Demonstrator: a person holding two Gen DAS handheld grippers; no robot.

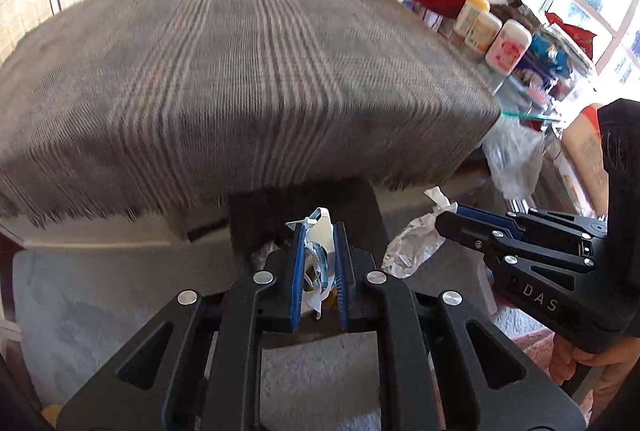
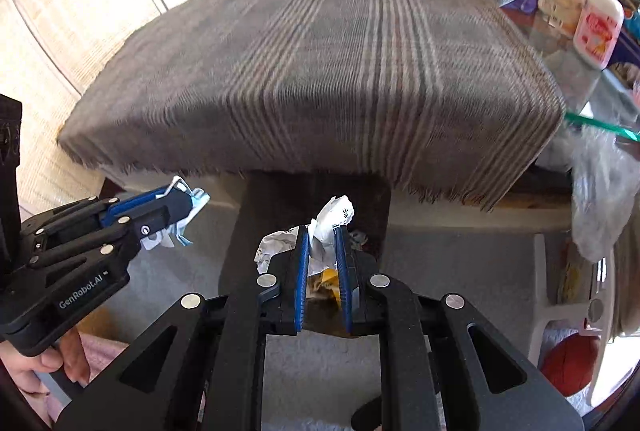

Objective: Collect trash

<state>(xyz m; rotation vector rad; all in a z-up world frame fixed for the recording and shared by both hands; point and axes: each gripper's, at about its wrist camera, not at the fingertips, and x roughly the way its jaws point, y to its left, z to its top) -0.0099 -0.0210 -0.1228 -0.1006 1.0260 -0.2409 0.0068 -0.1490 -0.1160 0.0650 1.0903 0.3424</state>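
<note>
I have my left gripper (image 1: 318,263) closed tight on a blue and white wrapper (image 1: 318,251). My right gripper (image 2: 322,263) is pinched on crumpled white paper (image 2: 328,231). Both hang near the striped table cloth (image 1: 224,71), above a dark bin (image 2: 280,215).
</note>
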